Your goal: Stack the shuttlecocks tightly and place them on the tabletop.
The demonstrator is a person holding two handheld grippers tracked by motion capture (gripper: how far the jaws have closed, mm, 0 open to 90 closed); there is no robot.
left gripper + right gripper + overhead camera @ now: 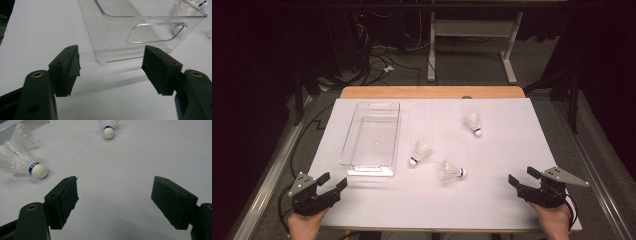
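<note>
Three white shuttlecocks lie on the white tabletop (492, 200): one mid-table (419, 152), one nearer the front (451, 171), one farther back at the right (473, 123). A clear plastic bin (372, 137) stands left of them with nothing in it. My left gripper (334, 179) is open at the front left, just short of the bin's near handle end (150, 30). My right gripper (521, 175) is open at the front right. In the right gripper view, the nearest shuttlecock (22, 162) lies ahead to the left of the gripper (113, 192), and another (108, 128) lies farther off.
A strip of wooden table edge (432, 92) shows behind the white sheet. Beyond it are floor cables (377, 60) and a desk frame's legs (509, 60). Metal rails (267, 175) run along both sides of the table.
</note>
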